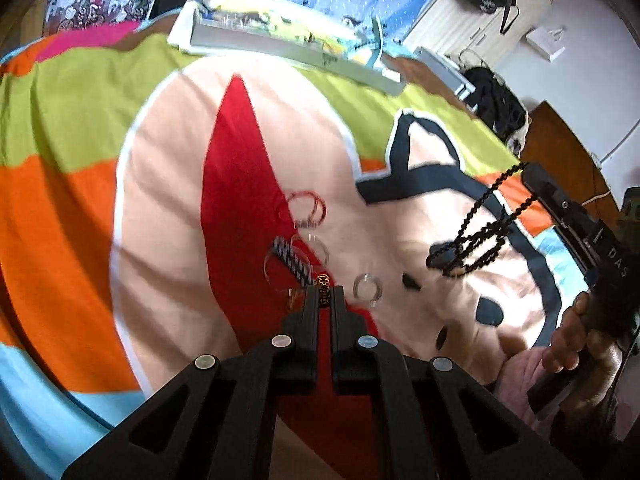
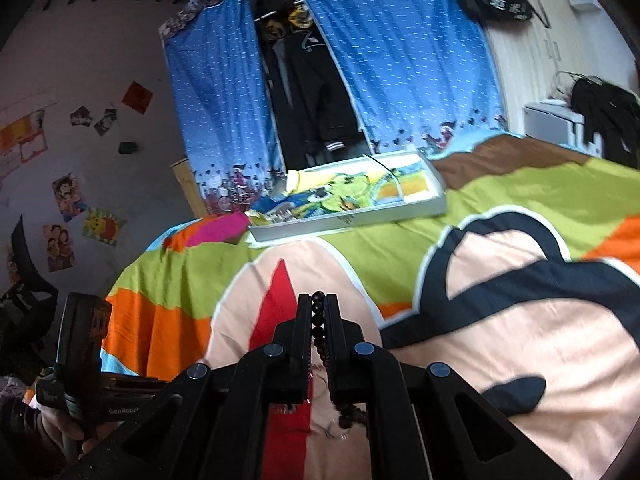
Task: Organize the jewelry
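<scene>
My left gripper [image 1: 325, 289] is shut on a small gold and black bracelet [image 1: 323, 283] low over the bedspread. Just ahead of it lie a striped black and white hair clip [image 1: 291, 261], a red bangle [image 1: 306, 209] and clear rings [image 1: 367, 287]. My right gripper [image 2: 318, 299] is shut on a string of dark beads [image 2: 319, 320], which hangs down from its tip; the left wrist view shows the same beads [image 1: 476, 236] dangling in loops above the cloth. A shallow white tray [image 2: 352, 219] with a colourful lining rests at the bed's far side.
The colourful bedspread [image 1: 80, 128] covers the whole bed. A person's hand [image 1: 576, 340] holds the right gripper's handle. Blue curtains [image 2: 408, 64] and a dark wardrobe opening stand behind the bed. A white cabinet [image 2: 552, 120] with dark clothes sits at the right.
</scene>
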`<state>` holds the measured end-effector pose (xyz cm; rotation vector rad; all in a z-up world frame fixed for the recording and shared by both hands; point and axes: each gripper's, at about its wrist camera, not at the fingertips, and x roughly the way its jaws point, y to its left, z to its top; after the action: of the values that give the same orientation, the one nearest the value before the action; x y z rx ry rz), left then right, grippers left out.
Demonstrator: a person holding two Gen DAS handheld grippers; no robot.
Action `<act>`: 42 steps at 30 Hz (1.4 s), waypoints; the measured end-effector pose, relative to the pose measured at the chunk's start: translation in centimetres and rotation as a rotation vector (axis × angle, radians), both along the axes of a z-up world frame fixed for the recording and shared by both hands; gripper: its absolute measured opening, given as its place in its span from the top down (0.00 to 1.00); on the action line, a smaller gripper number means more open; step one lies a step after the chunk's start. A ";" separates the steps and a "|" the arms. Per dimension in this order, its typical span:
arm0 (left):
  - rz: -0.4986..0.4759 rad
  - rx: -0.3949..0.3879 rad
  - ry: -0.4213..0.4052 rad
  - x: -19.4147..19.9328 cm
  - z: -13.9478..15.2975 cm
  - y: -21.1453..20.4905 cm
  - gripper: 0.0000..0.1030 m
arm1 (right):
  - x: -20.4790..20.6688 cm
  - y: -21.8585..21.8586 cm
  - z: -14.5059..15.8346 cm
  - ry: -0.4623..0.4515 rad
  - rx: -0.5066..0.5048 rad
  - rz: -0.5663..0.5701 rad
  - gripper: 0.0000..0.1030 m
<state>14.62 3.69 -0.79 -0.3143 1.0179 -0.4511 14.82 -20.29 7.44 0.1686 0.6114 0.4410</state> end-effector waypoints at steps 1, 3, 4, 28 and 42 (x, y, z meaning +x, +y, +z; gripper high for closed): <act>0.004 0.001 -0.013 0.4 0.6 0.1 0.98 | 0.9 0.2 0.5 0.000 0.005 0.014 0.94; 0.007 0.008 -0.046 1.4 1.9 0.2 0.98 | 2.2 0.5 1.3 -0.003 0.012 0.031 0.94; 0.008 0.008 -0.060 2.0 2.5 0.3 0.98 | 3.3 0.8 1.9 -0.007 0.015 0.042 0.94; 0.153 -0.036 -0.330 25.4 10.7 3.1 0.98 | 27.0 4.7 0.0 -0.022 0.092 -0.038 0.94; 0.145 0.042 -0.134 28.5 2.3 2.4 0.98 | 26.9 3.4 -6.8 0.122 0.024 -0.067 0.78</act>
<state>43.16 6.09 1.54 -0.3142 0.8662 -0.3152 41.74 -16.84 0.62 0.2398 0.7178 0.3756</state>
